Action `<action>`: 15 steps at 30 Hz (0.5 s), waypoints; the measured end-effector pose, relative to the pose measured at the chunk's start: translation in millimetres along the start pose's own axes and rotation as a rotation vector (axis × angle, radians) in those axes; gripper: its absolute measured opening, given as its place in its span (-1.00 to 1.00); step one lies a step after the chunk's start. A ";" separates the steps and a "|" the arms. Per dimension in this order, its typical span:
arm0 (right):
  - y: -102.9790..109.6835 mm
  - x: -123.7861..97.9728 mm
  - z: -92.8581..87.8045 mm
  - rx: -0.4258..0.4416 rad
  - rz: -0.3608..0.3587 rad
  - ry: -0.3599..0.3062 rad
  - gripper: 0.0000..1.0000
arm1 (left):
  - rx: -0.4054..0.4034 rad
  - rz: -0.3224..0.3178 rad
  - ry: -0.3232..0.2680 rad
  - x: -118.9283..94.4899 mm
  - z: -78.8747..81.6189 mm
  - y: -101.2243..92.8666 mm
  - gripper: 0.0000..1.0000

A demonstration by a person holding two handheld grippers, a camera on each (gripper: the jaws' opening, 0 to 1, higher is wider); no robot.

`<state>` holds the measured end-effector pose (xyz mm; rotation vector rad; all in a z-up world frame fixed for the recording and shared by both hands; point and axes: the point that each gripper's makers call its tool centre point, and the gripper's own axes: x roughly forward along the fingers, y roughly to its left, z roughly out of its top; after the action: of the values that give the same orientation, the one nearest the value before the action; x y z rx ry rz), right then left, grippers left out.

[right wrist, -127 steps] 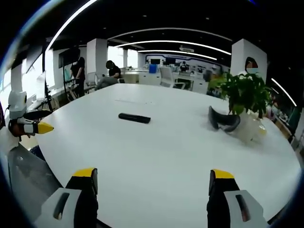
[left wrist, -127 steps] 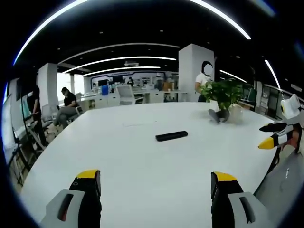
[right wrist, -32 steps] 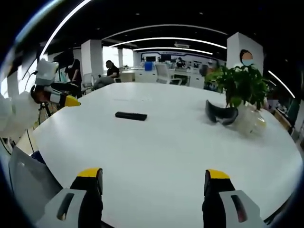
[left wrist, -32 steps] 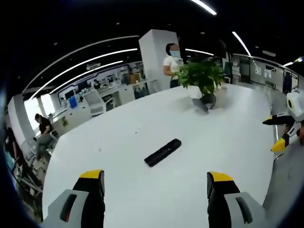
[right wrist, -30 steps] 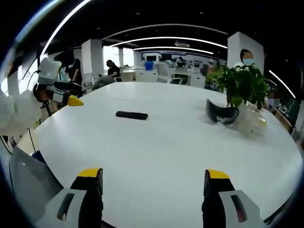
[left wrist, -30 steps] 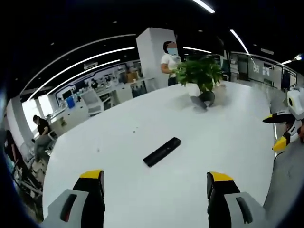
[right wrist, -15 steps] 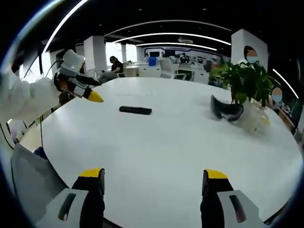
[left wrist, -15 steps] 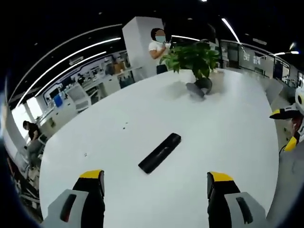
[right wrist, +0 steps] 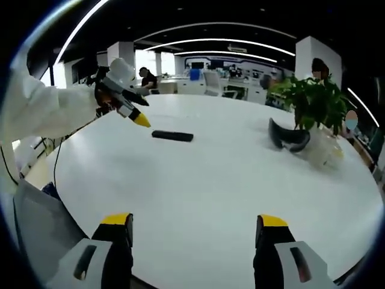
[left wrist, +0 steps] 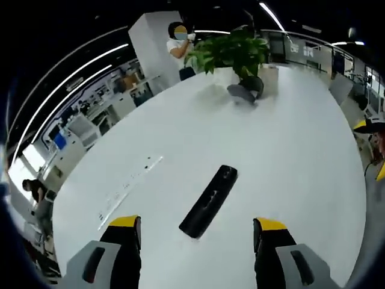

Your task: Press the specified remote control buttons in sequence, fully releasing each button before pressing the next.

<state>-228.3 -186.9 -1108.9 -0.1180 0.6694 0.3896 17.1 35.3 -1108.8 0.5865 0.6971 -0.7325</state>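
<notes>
Left gripper view: left gripper (left wrist: 197, 226) wide open, empty, poised above remote (left wrist: 209, 200), likely lining up a press. Right gripper (right wrist: 187, 226) wide open, empty, well back over table (right wrist: 228, 180), likely keeping remote in sight.

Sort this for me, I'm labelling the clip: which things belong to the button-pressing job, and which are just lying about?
Job:
- remote, lying flat on the table
- left tool, open, hovering near the remote
- right tool, open, farther back

Lying about:
- plant
- dark curved object beside its pot
- people in the background
</notes>
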 end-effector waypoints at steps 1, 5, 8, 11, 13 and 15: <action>-0.3 -0.2 1.0 0.009 0.003 -0.005 0.67 | 0.015 -0.006 0.010 4.8 1.4 -0.1 0.56; -2.6 -1.0 1.6 0.024 -0.002 -0.010 0.68 | 0.058 -0.025 0.039 17.7 4.5 0.0 0.56; -3.4 -0.9 1.0 0.030 -0.004 -0.007 0.68 | 0.086 -0.047 0.067 27.0 4.4 -0.9 0.54; -3.8 -1.2 0.7 0.030 -0.006 -0.006 0.68 | 0.109 -0.063 0.105 37.0 0.5 0.0 0.51; -4.2 -1.1 0.0 0.032 -0.006 -0.003 0.68 | 0.106 -0.073 0.132 40.8 -3.5 1.1 0.45; -4.8 -1.2 -0.3 0.035 -0.006 -0.004 0.67 | 0.096 -0.088 0.152 45.7 -8.1 2.2 0.39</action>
<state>-227.4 -191.7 -1108.5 -0.0856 0.6720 0.3721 40.7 24.2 -1147.2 0.7082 0.8360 -0.8125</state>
